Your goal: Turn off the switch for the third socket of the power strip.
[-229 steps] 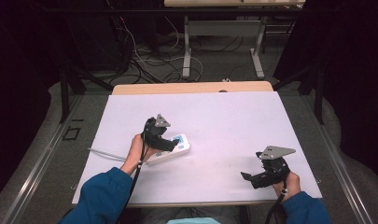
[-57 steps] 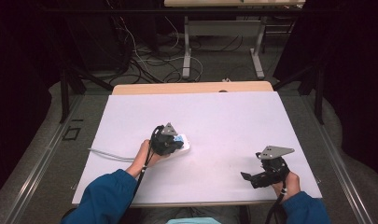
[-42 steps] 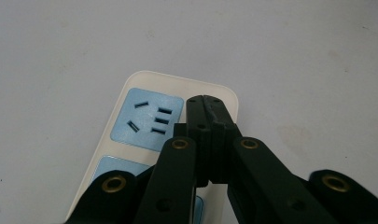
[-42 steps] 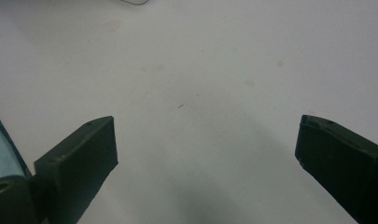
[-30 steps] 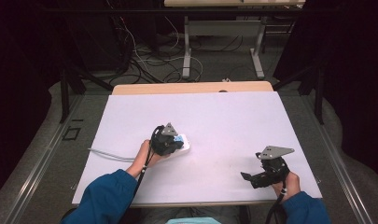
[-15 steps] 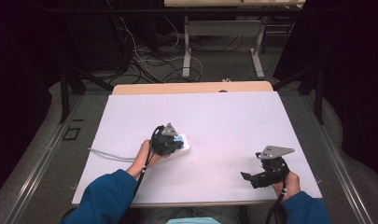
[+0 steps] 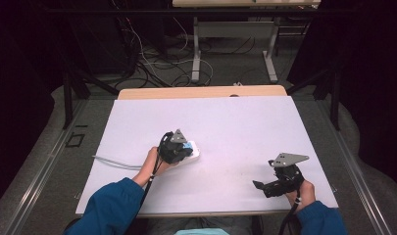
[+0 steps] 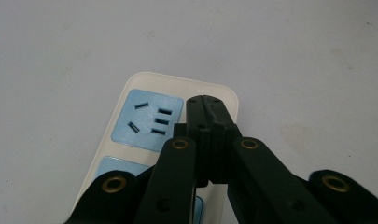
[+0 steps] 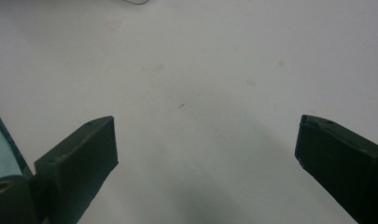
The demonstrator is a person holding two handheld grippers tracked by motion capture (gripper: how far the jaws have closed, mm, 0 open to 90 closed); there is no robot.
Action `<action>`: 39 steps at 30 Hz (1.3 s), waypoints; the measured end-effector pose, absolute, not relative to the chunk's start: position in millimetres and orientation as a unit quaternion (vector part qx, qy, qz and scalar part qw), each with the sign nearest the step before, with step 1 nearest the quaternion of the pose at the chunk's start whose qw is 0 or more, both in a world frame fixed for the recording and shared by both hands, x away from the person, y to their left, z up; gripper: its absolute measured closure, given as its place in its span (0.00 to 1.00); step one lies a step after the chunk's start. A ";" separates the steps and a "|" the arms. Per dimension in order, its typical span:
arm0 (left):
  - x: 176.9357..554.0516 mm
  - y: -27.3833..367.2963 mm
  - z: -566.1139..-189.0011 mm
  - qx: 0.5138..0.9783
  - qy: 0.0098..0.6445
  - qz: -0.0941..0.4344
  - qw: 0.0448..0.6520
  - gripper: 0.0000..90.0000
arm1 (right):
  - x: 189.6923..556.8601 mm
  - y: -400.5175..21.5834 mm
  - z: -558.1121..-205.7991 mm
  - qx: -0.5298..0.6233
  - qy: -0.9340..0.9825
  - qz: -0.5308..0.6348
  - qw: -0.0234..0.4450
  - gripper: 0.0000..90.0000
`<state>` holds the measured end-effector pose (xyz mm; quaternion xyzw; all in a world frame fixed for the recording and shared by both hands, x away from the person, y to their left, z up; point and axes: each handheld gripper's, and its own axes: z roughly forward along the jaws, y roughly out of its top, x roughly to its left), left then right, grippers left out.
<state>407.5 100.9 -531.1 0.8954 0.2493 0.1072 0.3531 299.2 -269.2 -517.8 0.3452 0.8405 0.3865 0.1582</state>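
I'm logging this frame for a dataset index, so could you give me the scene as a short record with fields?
surface: white table top
object: white power strip with blue socket faces, lying flat
cord: grey cable running from the strip toward the table's left edge
left tongs: shut, tips over the strip's top beside a socket; contact unclear
right tongs: open, nothing between them, above bare table
person: blue sleeves, a hand on each tool
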 end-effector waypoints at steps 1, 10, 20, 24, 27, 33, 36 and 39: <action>407.5 100.8 -531.2 0.895 0.250 0.107 0.353 1.00 | 299.2 -269.2 -517.8 0.345 0.841 0.386 0.158 0.06; 407.4 100.8 -530.9 0.896 0.248 0.108 0.352 1.00 | 299.0 -269.2 -517.7 0.345 0.840 0.387 0.158 0.06; 407.2 100.4 -530.8 0.896 0.248 0.109 0.351 1.00 | 299.2 -269.4 -517.5 0.345 0.842 0.384 0.156 0.06; 406.8 100.1 -530.8 0.896 0.248 0.110 0.350 1.00 | 299.1 -269.4 -517.4 0.345 0.842 0.385 0.157 0.06; 406.8 100.1 -530.7 0.896 0.248 0.110 0.350 1.00 | 299.4 -269.4 -517.9 0.345 0.840 0.387 0.158 0.06; 406.9 100.3 -530.5 0.898 0.245 0.111 0.348 1.00 | 299.6 -269.3 -517.9 0.344 0.841 0.386 0.159 0.06; 406.8 100.1 -530.7 0.897 0.247 0.110 0.350 1.00 | 299.5 -269.4 -517.9 0.345 0.840 0.387 0.157 0.06; 406.7 100.1 -530.8 0.896 0.248 0.110 0.350 1.00 | 299.7 -269.8 -517.6 0.344 0.843 0.384 0.153 0.06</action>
